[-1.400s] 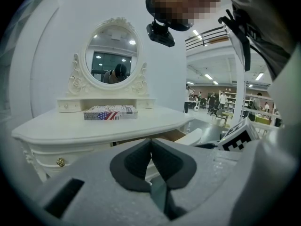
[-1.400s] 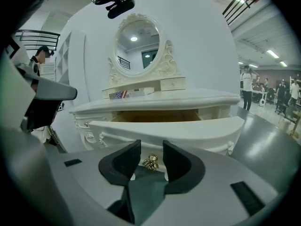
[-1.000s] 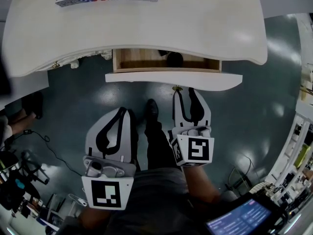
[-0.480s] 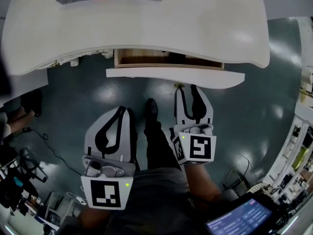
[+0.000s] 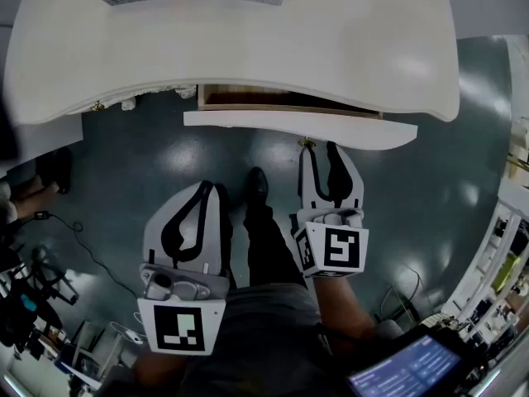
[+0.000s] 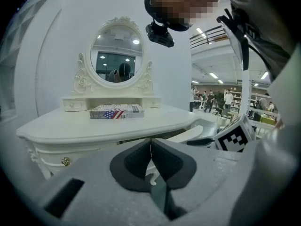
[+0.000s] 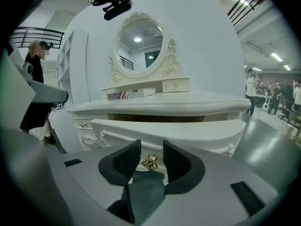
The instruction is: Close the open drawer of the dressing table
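Head view: right gripper (image 5: 319,147) at the drawer (image 5: 297,128) front, which juts slightly from the dressing table (image 5: 248,48).
Jaws narrowly apart astride the brass knob (image 7: 150,162); push straight and level until flush. Left gripper (image 5: 211,187) idle, jaws together.

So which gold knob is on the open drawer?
Find the white dressing table with the oval mirror; one drawer sticks out under its top. The knob is the gold one on that drawer's front, by the right gripper's open jaws, unlike the gold knob on the shut side drawer.
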Action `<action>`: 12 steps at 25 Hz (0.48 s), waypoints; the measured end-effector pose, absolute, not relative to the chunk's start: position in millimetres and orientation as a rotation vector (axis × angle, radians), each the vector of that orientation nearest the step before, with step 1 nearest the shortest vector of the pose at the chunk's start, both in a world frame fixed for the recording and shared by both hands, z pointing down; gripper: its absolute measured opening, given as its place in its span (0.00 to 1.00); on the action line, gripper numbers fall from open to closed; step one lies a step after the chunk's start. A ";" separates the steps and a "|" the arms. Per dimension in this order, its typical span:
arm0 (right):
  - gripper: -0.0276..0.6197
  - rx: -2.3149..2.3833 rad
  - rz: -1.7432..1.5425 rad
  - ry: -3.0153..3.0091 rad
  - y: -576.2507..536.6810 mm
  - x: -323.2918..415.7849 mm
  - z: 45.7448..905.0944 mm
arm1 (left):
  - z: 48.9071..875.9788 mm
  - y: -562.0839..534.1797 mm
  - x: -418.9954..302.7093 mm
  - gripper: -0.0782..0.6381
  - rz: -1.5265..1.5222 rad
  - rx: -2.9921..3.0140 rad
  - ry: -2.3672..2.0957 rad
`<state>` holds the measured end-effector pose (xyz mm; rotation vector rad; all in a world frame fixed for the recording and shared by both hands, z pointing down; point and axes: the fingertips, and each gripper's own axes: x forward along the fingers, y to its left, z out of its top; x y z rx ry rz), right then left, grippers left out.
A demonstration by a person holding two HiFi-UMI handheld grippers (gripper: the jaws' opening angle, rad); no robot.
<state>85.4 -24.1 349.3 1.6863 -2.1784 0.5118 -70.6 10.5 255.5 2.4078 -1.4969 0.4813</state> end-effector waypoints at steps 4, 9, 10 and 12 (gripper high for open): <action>0.25 1.687 0.507 -2.180 -26.3 85.0 347.8 | 254.7 9.2 -71.5 0.13 0.475 2.403 -1.505; 0.25 1.676 0.501 -2.191 -28.2 83.1 346.4 | 254.4 9.7 -72.3 0.13 0.474 2.397 -1.514; 0.25 1.675 0.501 -2.192 -28.6 82.7 346.2 | 254.4 9.8 -72.6 0.13 0.475 2.396 -1.515; 0.25 1.676 0.501 -2.194 -29.2 82.1 345.8 | 253.9 9.7 -72.8 0.13 0.475 2.397 -1.517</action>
